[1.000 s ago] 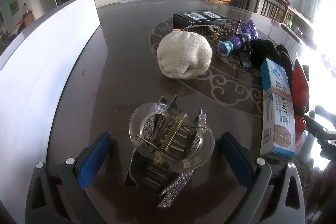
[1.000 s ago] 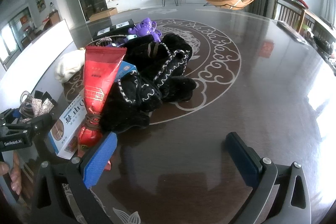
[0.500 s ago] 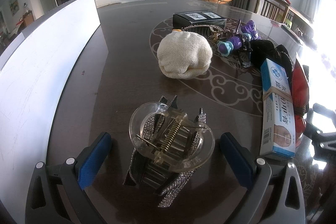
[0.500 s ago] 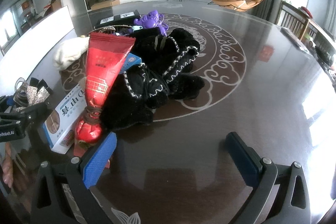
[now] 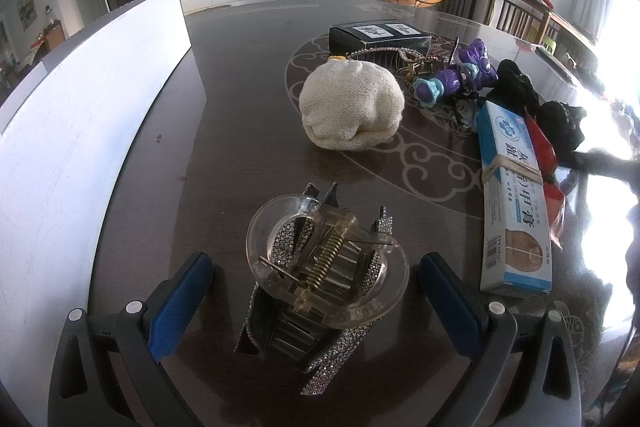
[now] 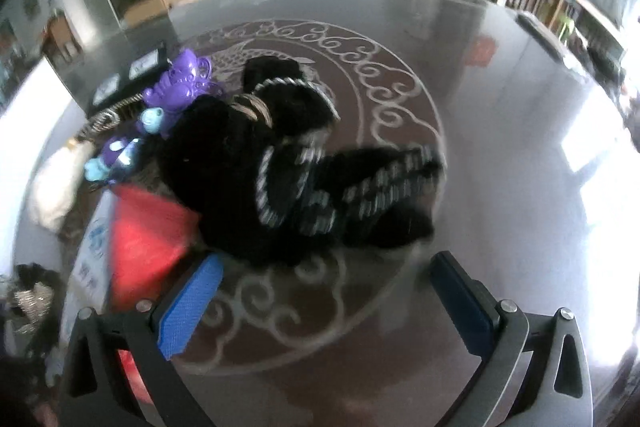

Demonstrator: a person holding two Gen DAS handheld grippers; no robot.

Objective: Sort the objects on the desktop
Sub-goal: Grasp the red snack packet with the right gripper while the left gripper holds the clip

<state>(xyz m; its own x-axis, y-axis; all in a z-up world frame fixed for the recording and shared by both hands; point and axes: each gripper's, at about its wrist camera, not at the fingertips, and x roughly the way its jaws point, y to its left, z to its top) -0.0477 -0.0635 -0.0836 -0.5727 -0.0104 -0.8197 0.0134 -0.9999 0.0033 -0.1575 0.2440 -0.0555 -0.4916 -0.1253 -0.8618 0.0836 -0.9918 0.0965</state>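
Since 0.5 s ago the right gripper (image 6: 324, 301) has swung in over the pile, so the black knitted garment (image 6: 280, 167) now lies just beyond its blue pads (image 6: 190, 307); that view is blurred by motion. Its jaws stand wide apart with nothing between them. On the left, nothing has shifted: the left gripper (image 5: 316, 301) sits low over the dark tabletop (image 5: 240, 147), jaws apart on either side of the clear rhinestone hair clip (image 5: 320, 267), which rests on the tabletop between them without being pressed by either pad.

Farther off in the left wrist view lies a cream knitted pouch (image 5: 352, 107). To its right are a purple toy (image 5: 456, 79) and, at the far side, a dark box (image 5: 380, 37). A blue-and-white ointment box (image 5: 512, 195) runs near to far along the right, with a red tube (image 5: 544, 155) beside it. A white board (image 5: 80, 115) stands along the left edge.
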